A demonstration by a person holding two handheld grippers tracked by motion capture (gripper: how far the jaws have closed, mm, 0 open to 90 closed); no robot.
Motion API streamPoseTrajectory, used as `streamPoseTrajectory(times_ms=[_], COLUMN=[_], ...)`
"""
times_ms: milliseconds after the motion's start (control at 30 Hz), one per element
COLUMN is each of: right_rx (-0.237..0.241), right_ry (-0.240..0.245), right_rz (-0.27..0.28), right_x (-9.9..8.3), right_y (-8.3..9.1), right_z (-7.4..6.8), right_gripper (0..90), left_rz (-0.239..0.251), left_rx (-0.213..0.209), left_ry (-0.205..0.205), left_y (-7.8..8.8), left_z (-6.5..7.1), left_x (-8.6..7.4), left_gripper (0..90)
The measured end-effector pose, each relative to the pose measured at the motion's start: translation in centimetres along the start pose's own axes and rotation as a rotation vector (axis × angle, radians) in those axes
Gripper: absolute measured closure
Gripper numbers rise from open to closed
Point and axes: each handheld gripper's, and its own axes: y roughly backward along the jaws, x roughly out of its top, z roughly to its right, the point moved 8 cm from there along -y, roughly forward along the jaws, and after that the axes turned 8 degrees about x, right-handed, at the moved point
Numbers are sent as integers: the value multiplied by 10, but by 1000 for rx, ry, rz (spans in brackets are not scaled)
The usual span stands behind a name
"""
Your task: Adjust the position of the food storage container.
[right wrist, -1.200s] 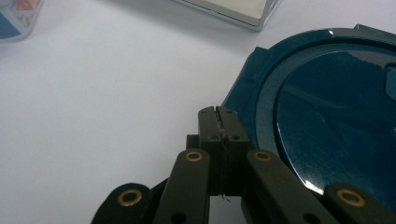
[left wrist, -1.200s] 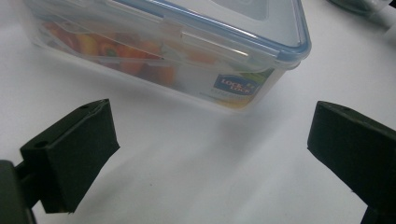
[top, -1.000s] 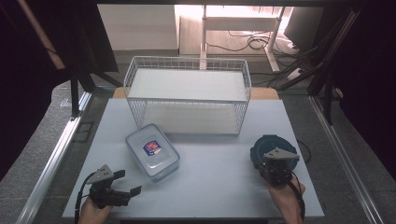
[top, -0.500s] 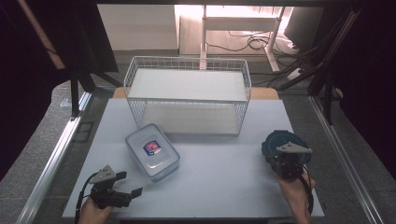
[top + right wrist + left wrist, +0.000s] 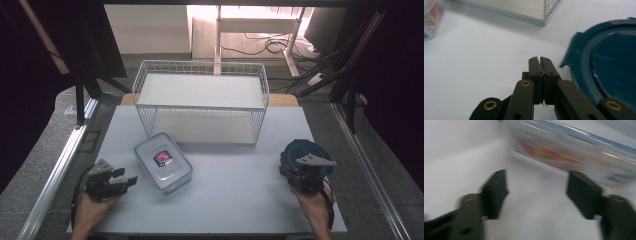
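1. The left claw (image 5: 127, 180) is a black two-jaw tool in the person's left hand (image 5: 92, 212), low over a smooth, matte white tabletop (image 5: 225, 200). Its jaws stand partly apart with only bare tabletop between them, and they have just been closing from their widest.
2. Just ahead of the left claw lies a clear plastic box (image 5: 163, 162), rectangular with rounded corners, under a glossy see-through lid bearing a red and blue label. In the left gripper view the box (image 5: 579, 150) is a blurred streak past the jaw tips, not touching them.
3. The right claw (image 5: 540, 60) has flat black jaws with brass rivets, pressed together on nothing.
4. Just beside the right claw, on its right, sits a round dark-blue lid (image 5: 609, 60) of hard plastic with a raised rim and small tabs. In the high view the right claw's body covers part of the lid (image 5: 300, 150).
5. Well beyond both claws stands a white wire basket (image 5: 200, 80), a rectangular mesh with a flat pale floor.
6. Compared with a second ago, the left claw is nearer the box, and the box and basket are unmoved.
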Motion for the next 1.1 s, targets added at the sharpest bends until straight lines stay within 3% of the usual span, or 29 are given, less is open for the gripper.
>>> streamPoseTrajectory(times_ms=[67,100,267,400,433,567,600,667,800,900,1000,1100], right_rx=[7,9,26,66,87,121,148,171,215,249,274,292], right_ry=[15,23,33,51,58,69,80,95,100,103,122,128], right_rz=[-8,-15,-23,-45,-46,-58,-68,-73,-79,-87,-104,-118], right_x=[0,0,0,-2,-1,-1,-2,-2,-2,-3,-5,-7], right_y=[-3,-4,-9,-16,-19,-26,-31,-35,-41,-47,-52,-57], right_z=[-6,-10,-20,-36,-43,-56,-66,-75,-89,-102,-113,-121], right_gripper=[869,870,876,885,885,885,885,885,885,885,886,887], left_rz=[5,16,37,58,71,64,57,55,48,24,7,1], left_rx=[20,10,5,-44,-100,-149,-189,-173,-213,-216,-248,-262], left_ry=[20,36,30,30,51,50,37,28,29,-1,-52,-67], left_y=[-8,-16,-35,-49,-54,-62,-64,-63,-59,-57,-55,-55], left_z=[-13,-21,-37,-45,-45,-43,-36,-35,-29,-21,-4,3], left_x=[10,19,37,48,50,50,49,50,47,44,43,43], left_gripper=[622,739,880,892,893,893,894,899,900,900,900,899])
